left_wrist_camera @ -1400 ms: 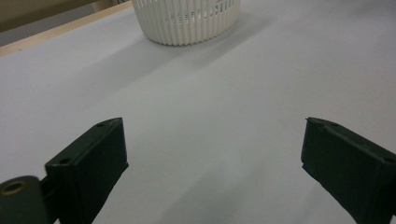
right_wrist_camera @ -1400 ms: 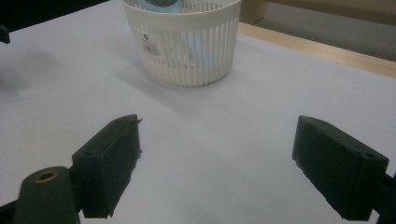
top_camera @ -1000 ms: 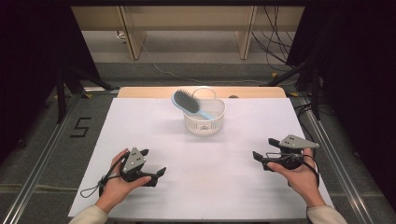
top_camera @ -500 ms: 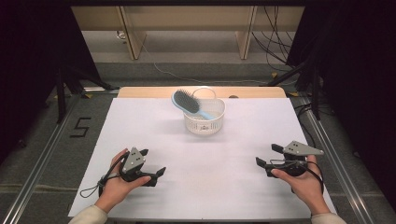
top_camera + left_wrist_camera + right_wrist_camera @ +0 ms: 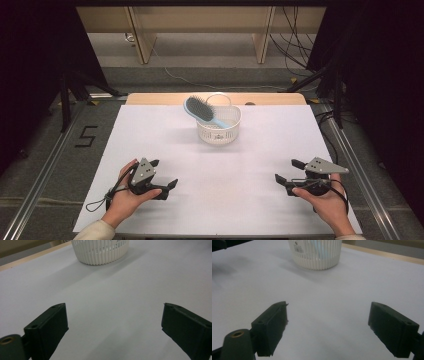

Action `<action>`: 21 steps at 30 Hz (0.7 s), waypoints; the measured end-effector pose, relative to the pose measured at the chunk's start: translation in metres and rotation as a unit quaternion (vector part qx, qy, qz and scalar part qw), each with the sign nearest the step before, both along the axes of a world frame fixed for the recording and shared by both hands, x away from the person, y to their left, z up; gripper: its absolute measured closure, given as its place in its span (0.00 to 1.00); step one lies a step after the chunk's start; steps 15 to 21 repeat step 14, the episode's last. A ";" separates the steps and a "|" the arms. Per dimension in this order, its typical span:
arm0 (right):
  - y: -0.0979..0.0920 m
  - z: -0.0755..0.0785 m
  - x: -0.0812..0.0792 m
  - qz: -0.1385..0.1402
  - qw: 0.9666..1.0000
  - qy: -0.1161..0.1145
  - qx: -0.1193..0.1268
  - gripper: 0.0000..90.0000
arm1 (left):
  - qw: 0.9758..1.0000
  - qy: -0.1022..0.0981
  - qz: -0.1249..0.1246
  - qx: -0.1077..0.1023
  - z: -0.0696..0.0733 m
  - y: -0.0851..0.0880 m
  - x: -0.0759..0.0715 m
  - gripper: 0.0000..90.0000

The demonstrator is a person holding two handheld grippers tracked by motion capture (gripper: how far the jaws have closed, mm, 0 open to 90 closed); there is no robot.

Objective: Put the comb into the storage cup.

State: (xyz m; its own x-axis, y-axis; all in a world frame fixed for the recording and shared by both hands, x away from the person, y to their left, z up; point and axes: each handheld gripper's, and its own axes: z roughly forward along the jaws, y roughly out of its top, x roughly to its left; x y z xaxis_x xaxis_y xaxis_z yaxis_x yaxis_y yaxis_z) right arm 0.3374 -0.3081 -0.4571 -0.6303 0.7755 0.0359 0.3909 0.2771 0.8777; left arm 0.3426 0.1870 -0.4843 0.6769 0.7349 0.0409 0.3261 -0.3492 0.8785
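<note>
A white slatted basket stands at the far middle of the white table. A light-blue hairbrush with dark bristles lies tilted in it, its head sticking out over the left rim. My left gripper rests near the front left edge, held by a hand, jaws wide open and empty. My right gripper sits near the front right edge, also open with nothing between its jaws. The basket is far ahead in the left gripper view, and the basket likewise in the right gripper view.
A wooden strip borders the table's far edge. Metal rails run along both sides, with a floor mark "5" at the left. Dark stands and cables sit behind at the right.
My right gripper has drawn back toward the table's front right edge and slightly right. The left gripper, basket and brush have stayed put.
</note>
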 end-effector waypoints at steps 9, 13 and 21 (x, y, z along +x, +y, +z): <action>0.002 -0.002 0.000 0.004 1.000 -0.004 0.003 0.18 | 1.000 0.001 -0.001 0.000 0.000 -0.001 0.000 0.07; 0.002 -0.003 0.000 0.004 1.000 -0.004 0.005 0.18 | 1.000 0.000 -0.001 -0.001 0.000 -0.001 0.000 0.07; 0.002 -0.003 0.000 0.005 1.000 -0.005 0.005 0.18 | 1.000 0.000 -0.001 -0.001 0.000 -0.001 0.000 0.07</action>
